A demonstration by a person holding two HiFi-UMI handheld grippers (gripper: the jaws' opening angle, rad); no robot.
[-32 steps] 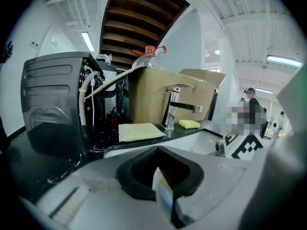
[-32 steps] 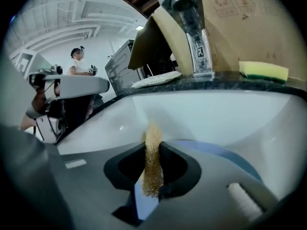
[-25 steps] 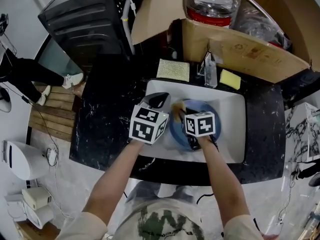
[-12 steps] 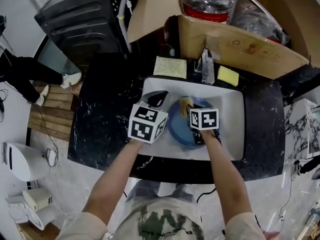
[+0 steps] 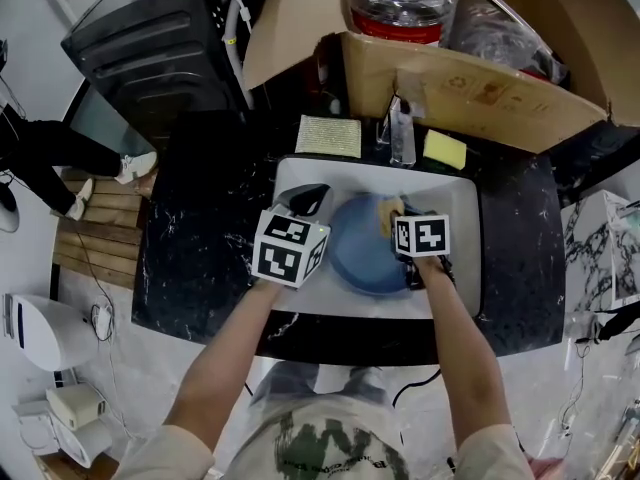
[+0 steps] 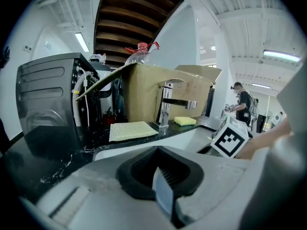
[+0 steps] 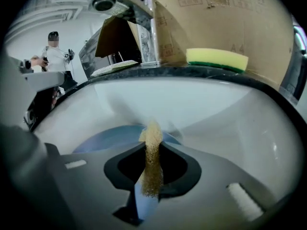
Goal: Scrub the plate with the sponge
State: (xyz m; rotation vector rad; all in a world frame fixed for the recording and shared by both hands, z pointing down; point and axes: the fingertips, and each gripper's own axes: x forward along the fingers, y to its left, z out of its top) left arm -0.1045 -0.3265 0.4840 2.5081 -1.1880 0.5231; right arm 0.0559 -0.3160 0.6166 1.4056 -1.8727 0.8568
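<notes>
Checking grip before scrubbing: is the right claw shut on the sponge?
Shut on it: the right claw squeezes the tan sponge thin between its jaws.

Blue plate point(image 5: 362, 256), tan sponge point(image 7: 152, 159), white sink point(image 5: 462, 206), black white-veined counter point(image 5: 200, 230).

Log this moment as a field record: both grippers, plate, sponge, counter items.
left gripper: jaws together, nothing held that shows; beside the left rim of the blue plate
right gripper: shut on the tan sponge
blue plate: lying flat in the white sink
tan sponge: over the plate's far-right part, near the rim
counter: yellow-green sponge right of the faucet, pale scouring pad left of it
</notes>
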